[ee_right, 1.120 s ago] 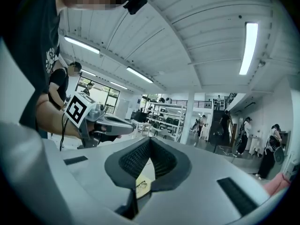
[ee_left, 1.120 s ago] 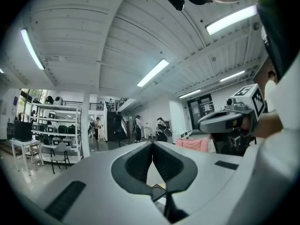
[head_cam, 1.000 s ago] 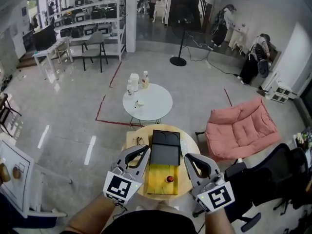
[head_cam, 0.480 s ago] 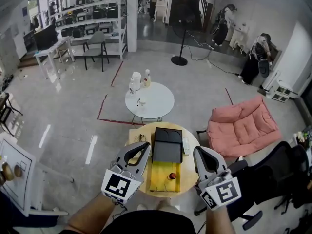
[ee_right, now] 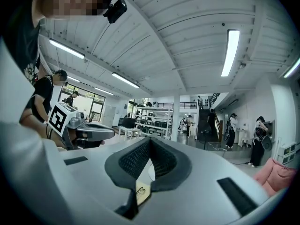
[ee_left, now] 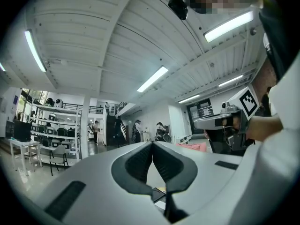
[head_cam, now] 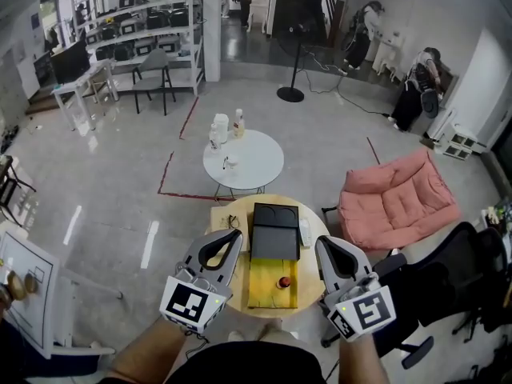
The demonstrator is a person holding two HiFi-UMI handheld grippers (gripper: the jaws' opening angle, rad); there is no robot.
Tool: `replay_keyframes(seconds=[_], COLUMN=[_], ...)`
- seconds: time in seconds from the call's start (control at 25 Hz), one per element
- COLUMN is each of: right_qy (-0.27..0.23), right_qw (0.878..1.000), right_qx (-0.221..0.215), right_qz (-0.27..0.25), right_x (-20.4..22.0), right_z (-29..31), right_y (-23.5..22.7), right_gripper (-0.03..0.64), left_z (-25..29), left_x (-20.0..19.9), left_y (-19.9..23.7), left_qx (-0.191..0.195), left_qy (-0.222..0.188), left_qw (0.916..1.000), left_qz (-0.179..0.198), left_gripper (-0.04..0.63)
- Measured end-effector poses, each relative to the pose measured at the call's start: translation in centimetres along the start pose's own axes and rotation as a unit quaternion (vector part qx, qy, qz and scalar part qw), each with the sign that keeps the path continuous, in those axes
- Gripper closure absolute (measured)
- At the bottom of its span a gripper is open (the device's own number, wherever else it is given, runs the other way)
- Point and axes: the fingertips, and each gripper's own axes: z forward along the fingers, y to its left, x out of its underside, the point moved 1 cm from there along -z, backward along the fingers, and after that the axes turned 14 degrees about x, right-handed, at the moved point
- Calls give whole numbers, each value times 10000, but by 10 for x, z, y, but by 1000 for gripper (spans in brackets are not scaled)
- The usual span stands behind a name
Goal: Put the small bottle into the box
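A round wooden table point(head_cam: 232, 214) stands just ahead of me in the head view. On it lies an open box: a black part point(head_cam: 274, 232) at the far side and a yellow part point(head_cam: 268, 288) nearer me. A small red-topped thing point(head_cam: 282, 282), perhaps the small bottle, sits in the yellow part. A small white object point(head_cam: 305, 232) lies right of the black part. My left gripper point(head_cam: 233, 238) hovers at the table's left edge, shut and empty. My right gripper point(head_cam: 322, 245) hovers at the right edge, shut and empty. Both gripper views point up across the room.
Beyond the wooden table stands a white round table point(head_cam: 248, 162) with bottles point(head_cam: 221, 128) on it. A pink seat point(head_cam: 398, 202) and a black office chair point(head_cam: 448, 282) are at my right. A fan stand point(head_cam: 290, 94) and shelves point(head_cam: 136, 30) are further back.
Both grippers have drifted slightly outward from the box, the right one more, and the right one has risen a little. Both stay shut. Nothing on the table has moved.
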Motion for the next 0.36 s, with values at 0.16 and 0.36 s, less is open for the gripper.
replay_keyframes(seconds=[0.16, 0.36], right_qy=[50, 113], right_qw=[9999, 9996], right_qx=[29, 4], right_qz=[-93, -254], right_x=[0, -1], right_z=[-4, -9], right_y=[0, 7], right_gripper=[604, 604], left_z=[1, -1], left_x=[1, 1], left_y=[-2, -5], left_qx=[19, 52], left_qy=[-33, -76], left_qw=[10000, 9999], left_qz=[-1, 91], left_gripper=[578, 578])
